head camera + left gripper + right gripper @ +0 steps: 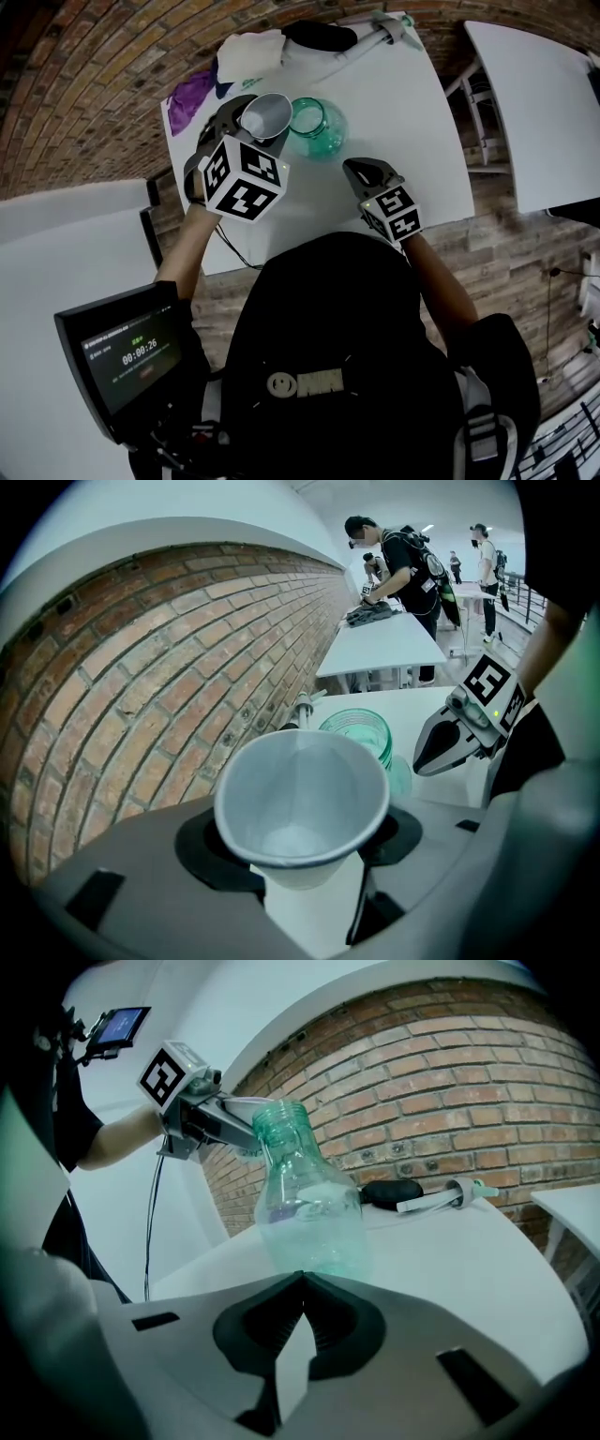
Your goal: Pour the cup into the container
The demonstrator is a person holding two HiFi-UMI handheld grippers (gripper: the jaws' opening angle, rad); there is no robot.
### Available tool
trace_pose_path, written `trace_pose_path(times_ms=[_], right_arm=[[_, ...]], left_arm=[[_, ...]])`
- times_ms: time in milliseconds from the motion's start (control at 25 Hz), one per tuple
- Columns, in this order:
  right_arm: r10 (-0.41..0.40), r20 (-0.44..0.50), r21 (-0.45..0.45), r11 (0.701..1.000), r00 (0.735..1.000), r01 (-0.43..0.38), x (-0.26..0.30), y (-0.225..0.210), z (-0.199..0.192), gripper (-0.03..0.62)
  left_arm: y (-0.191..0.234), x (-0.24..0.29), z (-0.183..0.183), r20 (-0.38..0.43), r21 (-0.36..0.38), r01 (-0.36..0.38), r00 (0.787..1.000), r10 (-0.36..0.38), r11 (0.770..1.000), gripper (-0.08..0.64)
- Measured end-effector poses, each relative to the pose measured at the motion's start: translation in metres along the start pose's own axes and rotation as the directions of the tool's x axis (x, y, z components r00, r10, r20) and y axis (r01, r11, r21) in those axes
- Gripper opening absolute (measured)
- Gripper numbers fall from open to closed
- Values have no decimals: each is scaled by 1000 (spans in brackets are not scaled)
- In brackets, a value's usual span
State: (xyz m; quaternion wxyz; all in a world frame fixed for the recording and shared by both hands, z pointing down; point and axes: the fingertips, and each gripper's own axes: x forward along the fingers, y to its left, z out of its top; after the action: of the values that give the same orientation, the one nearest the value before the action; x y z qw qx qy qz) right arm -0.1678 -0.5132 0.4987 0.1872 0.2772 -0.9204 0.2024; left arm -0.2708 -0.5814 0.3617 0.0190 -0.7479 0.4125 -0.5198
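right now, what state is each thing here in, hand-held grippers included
cup, clamped in the left hand-held gripper, off the table, tilted; contents unclear
container, upright on the table, mouth open
left hand-held gripper, shut on the cup
right hand-held gripper, shut, empty, short of the container
sprayer, lying on its side at the table's far edge

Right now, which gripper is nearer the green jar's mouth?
Left. The left gripper holds the cup beside the mouth of the green jar; the right gripper, shut and empty, sits lower, near its base.
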Motion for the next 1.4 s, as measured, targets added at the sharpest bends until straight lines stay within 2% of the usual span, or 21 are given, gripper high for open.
trace_pose_path(times_ms=[120, 200, 360, 560, 760, 960, 1240, 1400], right_arm=[[-29, -55, -49, 998, 998, 26, 3, -3, -14, 8], [-51, -125, -78, 996, 991, 41, 7, -5, -29, 8], [-104, -279, -169, 984, 955, 58, 14, -9, -59, 8], [-104, -391, -190, 981, 915, 31, 18, -8, -82, 8], [-114, -401, -209, 977, 909, 31, 20, -6, -85, 8], [-139, -433, -277, 961, 891, 15, 21, -5, -86, 8], [-144, -437, -256, 966, 888, 30, 21, -6, -86, 8], [-159, -431, -277, 960, 888, 37, 21, -5, -86, 8]], left_arm=[[1, 1, 1, -9, 16, -5, 1000, 5, 1000, 290], [1, 1, 0, -13, 26, -13, 1000, 13, 1000, 290], [1, 1, -2, -28, 59, -40, 999, 42, 997, 290], [1, 2, -3, -51, 89, -51, 997, 56, 995, 290], [3, 3, -4, -67, 146, -77, 994, 87, 986, 290], [3, 3, -3, -78, 166, -84, 992, 98, 982, 290], [3, 3, -3, -91, 183, -87, 990, 105, 979, 290], [4, 3, -2, -94, 210, -95, 989, 117, 973, 290]])
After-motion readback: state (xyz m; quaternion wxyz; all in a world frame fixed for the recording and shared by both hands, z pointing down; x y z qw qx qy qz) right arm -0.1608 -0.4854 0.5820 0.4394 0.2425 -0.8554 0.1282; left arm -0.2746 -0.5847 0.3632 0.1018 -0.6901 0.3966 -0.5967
